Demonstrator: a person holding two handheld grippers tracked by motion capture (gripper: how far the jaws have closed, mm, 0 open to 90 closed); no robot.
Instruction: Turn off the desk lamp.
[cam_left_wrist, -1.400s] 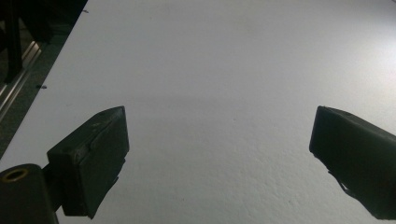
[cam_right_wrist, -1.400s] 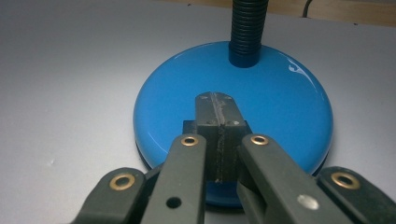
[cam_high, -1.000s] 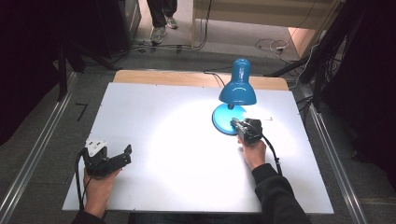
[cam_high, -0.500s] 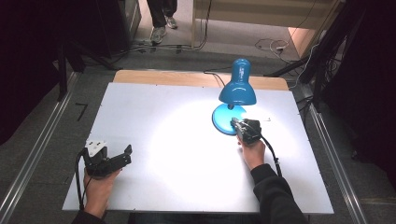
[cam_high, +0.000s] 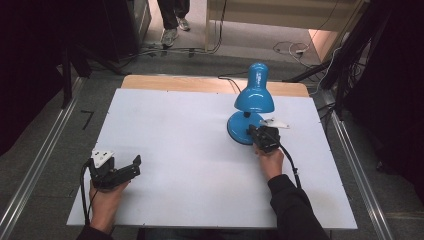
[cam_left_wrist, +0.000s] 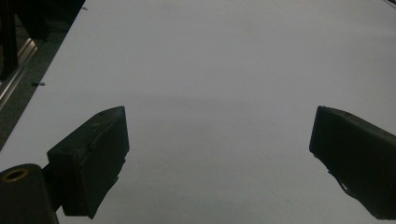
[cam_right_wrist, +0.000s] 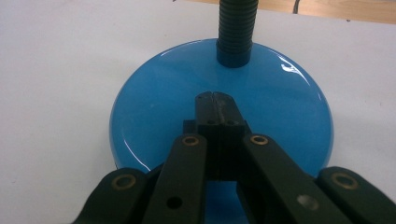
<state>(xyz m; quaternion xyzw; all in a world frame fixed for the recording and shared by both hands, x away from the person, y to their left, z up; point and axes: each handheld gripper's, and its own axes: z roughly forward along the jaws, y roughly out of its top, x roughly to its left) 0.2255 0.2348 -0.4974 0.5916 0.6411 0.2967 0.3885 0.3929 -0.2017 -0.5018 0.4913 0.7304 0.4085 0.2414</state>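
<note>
A blue desk lamp (cam_high: 252, 100) stands toward the far right of the white bench (cam_high: 190, 150), its round glossy base (cam_right_wrist: 219, 107) flat on the surface and its dark ribbed neck (cam_right_wrist: 237, 28) rising from the back of the base to a shade that tips down over the bench. The right tool (cam_high: 256, 134) sits right over the near part of that base; in the right gripper view its two black jaws are pressed together with nothing between them, their tips lying on or just above the blue disc, and I cannot tell which. The person's right hand (cam_high: 270, 160) holds it from behind, a black cable trailing back along the dark sleeve. Well apart, at the near left corner, the left tool (cam_high: 131, 166) rests in the left hand (cam_high: 105, 197), its jaws spread wide over bare bench. Someone's legs and shoes (cam_high: 172, 30) stand on the floor beyond the far edge.
</note>
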